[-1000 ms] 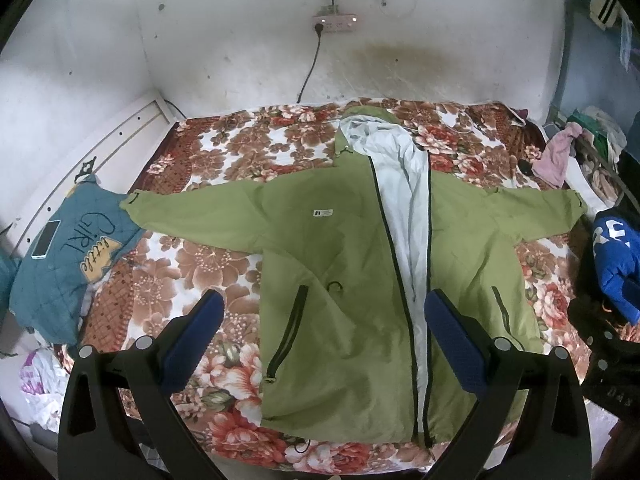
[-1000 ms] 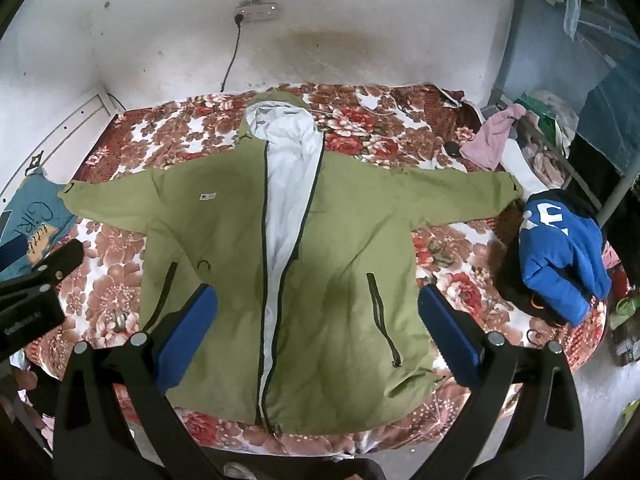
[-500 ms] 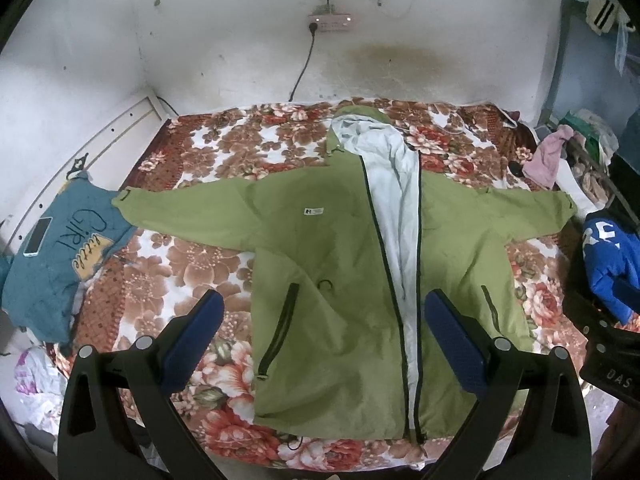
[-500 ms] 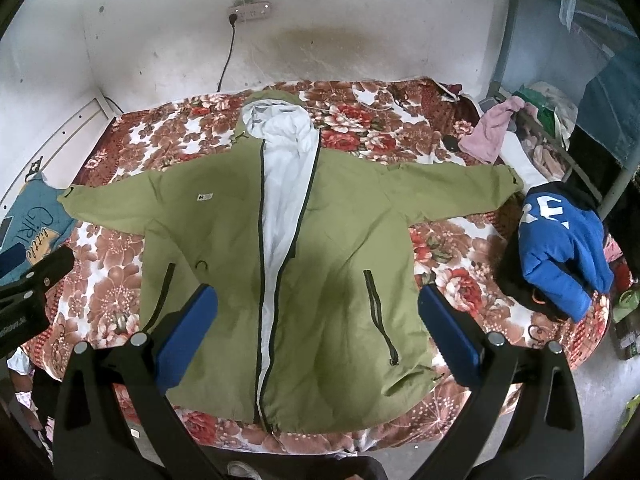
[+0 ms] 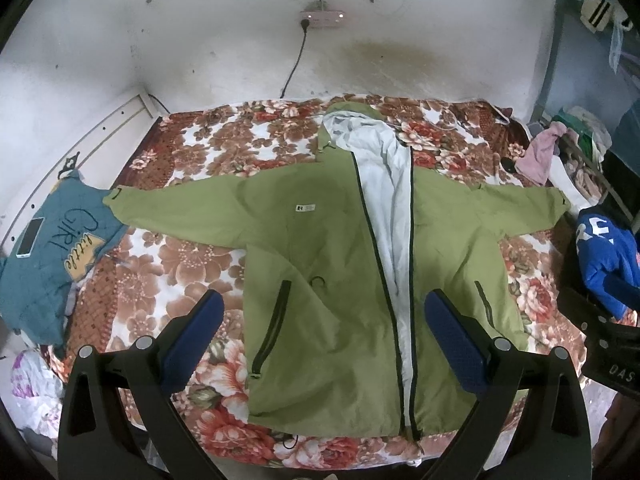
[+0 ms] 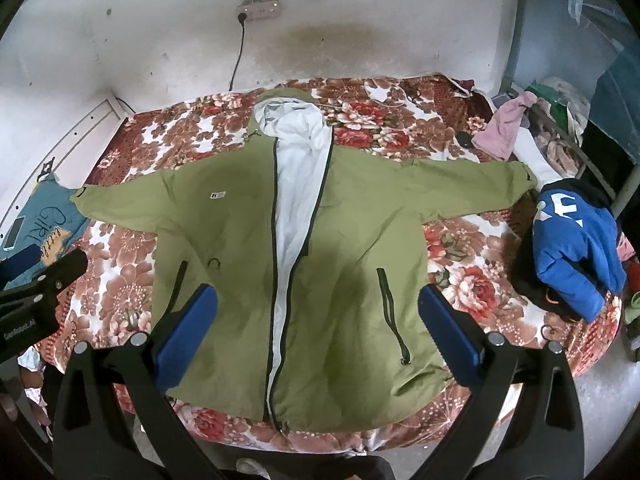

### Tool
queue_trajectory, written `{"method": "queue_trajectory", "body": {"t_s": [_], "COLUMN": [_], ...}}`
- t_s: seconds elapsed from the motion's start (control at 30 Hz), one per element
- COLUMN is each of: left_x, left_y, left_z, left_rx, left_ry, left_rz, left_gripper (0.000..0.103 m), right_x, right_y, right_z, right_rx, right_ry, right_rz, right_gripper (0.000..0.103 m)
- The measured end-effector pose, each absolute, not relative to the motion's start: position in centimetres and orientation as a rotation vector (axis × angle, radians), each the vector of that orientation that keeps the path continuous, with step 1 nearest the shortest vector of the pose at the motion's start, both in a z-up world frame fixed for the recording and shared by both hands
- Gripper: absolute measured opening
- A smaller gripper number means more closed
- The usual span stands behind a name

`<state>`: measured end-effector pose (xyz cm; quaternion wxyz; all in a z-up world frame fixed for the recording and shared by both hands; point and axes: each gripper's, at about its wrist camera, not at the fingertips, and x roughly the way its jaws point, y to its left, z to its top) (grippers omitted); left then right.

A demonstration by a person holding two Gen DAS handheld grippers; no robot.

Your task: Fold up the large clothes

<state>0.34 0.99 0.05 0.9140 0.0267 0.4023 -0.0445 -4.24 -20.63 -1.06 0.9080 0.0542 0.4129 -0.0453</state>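
At about 9 o'clock in the left wrist view, a teal quilted cloth (image 5: 52, 256) with the word "GIRL" hangs over the left edge of the bed, and a white phone (image 5: 30, 237) lies on it. The bed itself is covered by a floral bedspread (image 5: 192, 256) in red, brown and white, and it stands against a stained white wall (image 5: 200, 40). At 12 o'clock on this wall a power strip (image 5: 322, 19) is fixed, with a black cable going down behind the bed. The green jacket (image 5: 320, 280) lies flat on the bedspread in the centre, front side up, unzipped so that the pale lining (image 5: 390, 200) shows, with the hood toward the wall and both sleeves stretched out to 9 and 3 o'clock. The left gripper (image 5: 320, 332) hovers above the lower hem with its blue-padded fingers (image 5: 192, 340) spread wide, and nothing is between them. In the right wrist view, the right gripper (image 6: 318, 332) is also wide apart and empty, above the same hem. At 3 o'clock a blue garment (image 6: 576, 256) with white letters lies on a dark heap at the bed edge, and a pink cloth (image 6: 504, 126) lies at about 2 o'clock beside a metal bed frame (image 6: 592, 168).
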Motion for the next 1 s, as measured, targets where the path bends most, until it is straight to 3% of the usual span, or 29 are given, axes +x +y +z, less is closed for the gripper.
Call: {"method": "queue_trajectory", "body": {"t_s": [0.67, 1.0], "left_x": [1.3, 5.2], "left_y": [1.5, 2.8], "left_z": [-0.3, 1.3], "left_rx": [0.053, -0.008], "left_ry": [0.85, 0.904], "left_rz": [-0.072, -0.027], "left_gripper": [0.098, 0.098], "right_x": [-3.5, 2.5], "right_y": [-20.9, -21.1], "right_z": [-1.1, 0.7], "right_rx": [0.1, 0.064], "right_ry": [0.872, 0.934], "right_rz": [-0.087, 0.028], "right_gripper": [0.099, 0.099]}}
